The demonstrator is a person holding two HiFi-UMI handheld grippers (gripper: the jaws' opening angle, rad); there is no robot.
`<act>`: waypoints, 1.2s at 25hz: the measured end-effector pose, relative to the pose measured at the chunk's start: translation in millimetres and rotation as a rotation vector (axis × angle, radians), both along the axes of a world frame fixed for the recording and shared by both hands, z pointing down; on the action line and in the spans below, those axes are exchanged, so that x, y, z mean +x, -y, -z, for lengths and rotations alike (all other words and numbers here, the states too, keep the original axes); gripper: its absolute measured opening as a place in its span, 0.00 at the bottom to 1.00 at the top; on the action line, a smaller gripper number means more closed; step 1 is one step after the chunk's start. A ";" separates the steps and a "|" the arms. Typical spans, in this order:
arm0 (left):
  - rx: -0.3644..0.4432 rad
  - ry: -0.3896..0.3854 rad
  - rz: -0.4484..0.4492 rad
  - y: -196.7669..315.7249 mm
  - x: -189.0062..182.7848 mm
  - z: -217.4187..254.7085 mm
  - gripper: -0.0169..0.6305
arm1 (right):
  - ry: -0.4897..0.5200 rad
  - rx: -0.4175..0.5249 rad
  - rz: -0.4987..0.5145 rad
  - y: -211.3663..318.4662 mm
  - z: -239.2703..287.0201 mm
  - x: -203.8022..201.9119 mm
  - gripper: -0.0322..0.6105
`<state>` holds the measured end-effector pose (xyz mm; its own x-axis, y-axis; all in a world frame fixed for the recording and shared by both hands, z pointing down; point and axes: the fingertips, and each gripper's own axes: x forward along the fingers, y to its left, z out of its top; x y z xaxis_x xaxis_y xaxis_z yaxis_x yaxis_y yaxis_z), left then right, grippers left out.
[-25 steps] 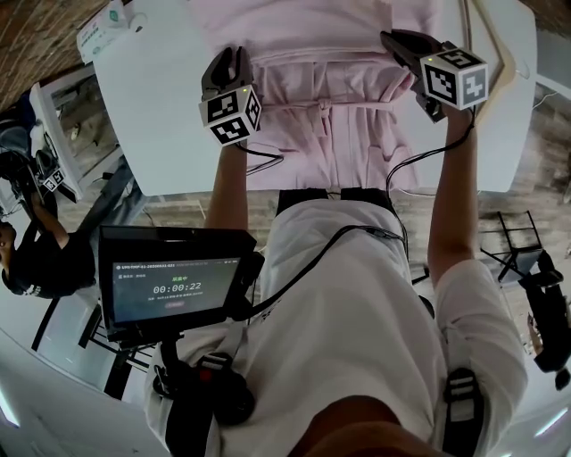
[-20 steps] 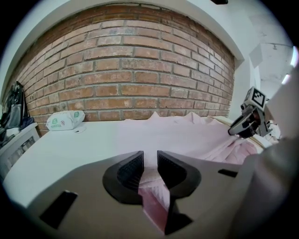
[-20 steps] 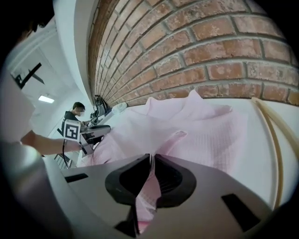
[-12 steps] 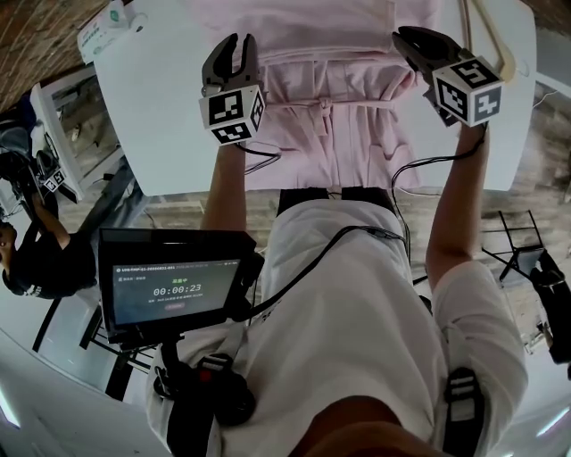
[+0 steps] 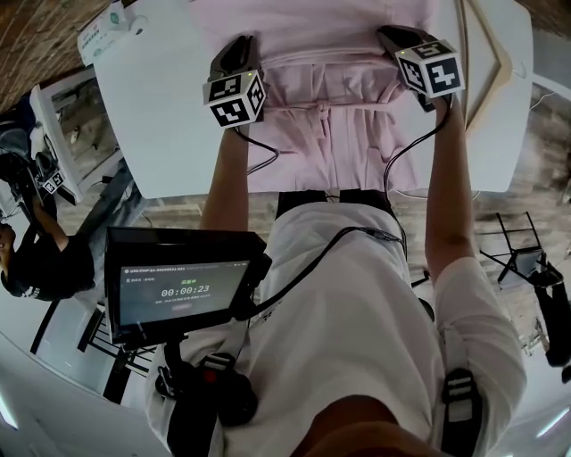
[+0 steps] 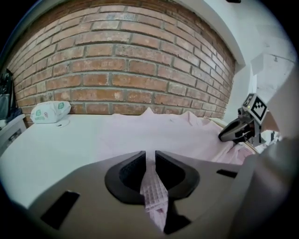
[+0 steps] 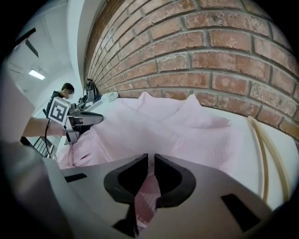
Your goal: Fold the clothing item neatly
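A pale pink garment (image 5: 326,98) lies spread on the white table (image 5: 152,107), its near part bunched and hanging over the front edge. My left gripper (image 5: 235,52) is at the garment's left edge; its jaws are closing, and a fold of pink fabric (image 6: 154,191) is pinched between them. At the right edge, my right gripper (image 5: 393,37) also pinches a strip of the fabric (image 7: 147,186). In the left gripper view the jaws (image 6: 150,156) face the flat cloth (image 6: 163,133), with the other gripper (image 6: 236,130) at the right. The right gripper's jaws (image 7: 151,161) face the collar area (image 7: 177,126).
A wooden hanger (image 5: 491,62) lies on the table to the right of the garment. A tissue packet (image 5: 107,22) sits at the far left corner. A brick wall (image 6: 121,70) backs the table. A monitor (image 5: 183,286) hangs at my chest. A person (image 5: 36,259) sits to the left.
Both grippers were lifted beside the garment, the left one's jaws apart. They have come down onto its left and right edges, the right one shifting left, and now pinch the fabric.
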<state>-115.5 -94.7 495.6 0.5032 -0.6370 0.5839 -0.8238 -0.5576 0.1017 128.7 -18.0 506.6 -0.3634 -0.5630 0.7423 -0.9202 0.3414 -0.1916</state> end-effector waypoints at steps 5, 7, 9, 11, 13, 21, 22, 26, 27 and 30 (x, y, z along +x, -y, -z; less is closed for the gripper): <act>0.079 -0.049 0.018 -3.1 -9.4 30.8 0.13 | 0.104 0.131 -0.021 0.5 32.0 -0.5 0.12; 0.056 -0.058 0.013 -5.3 -14.6 28.5 0.13 | 0.158 0.142 -0.024 1.5 35.7 -3.9 0.12; -0.012 -0.029 0.029 -4.3 -25.9 7.7 0.13 | 0.117 0.095 -0.009 1.9 16.0 -4.7 0.12; -0.087 0.004 0.044 0.0 -34.7 -15.1 0.13 | 0.048 0.051 0.015 4.9 -7.0 -4.0 0.12; -0.079 0.011 0.039 7.2 -33.9 -16.7 0.13 | 0.026 0.056 0.028 10.5 -14.2 -2.7 0.12; 0.148 -0.089 -0.097 -55.3 -57.3 82.9 0.13 | 0.167 0.319 0.017 -61.2 97.5 -13.2 0.12; 0.156 -0.100 -0.124 -68.3 -64.9 91.6 0.13 | 0.146 0.341 0.015 -77.8 107.1 -17.2 0.12; 0.146 -0.141 -0.186 -108.0 -106.2 105.7 0.03 | 0.121 0.373 -0.063 -141.9 113.7 -36.2 0.05; 0.143 -0.141 -0.204 -114.2 -115.1 104.3 0.03 | 0.118 0.368 -0.089 -156.2 109.5 -39.8 0.05; 0.134 -0.104 -0.245 -123.0 -123.4 93.2 0.03 | 0.120 0.346 -0.143 -182.3 93.5 -31.7 0.05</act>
<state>-238.9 28.3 402.4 0.7044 -0.5570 0.4401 -0.6519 -0.7529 0.0905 97.0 164.3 413.1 -0.3359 -0.8236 0.4570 -0.9412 0.2747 -0.1967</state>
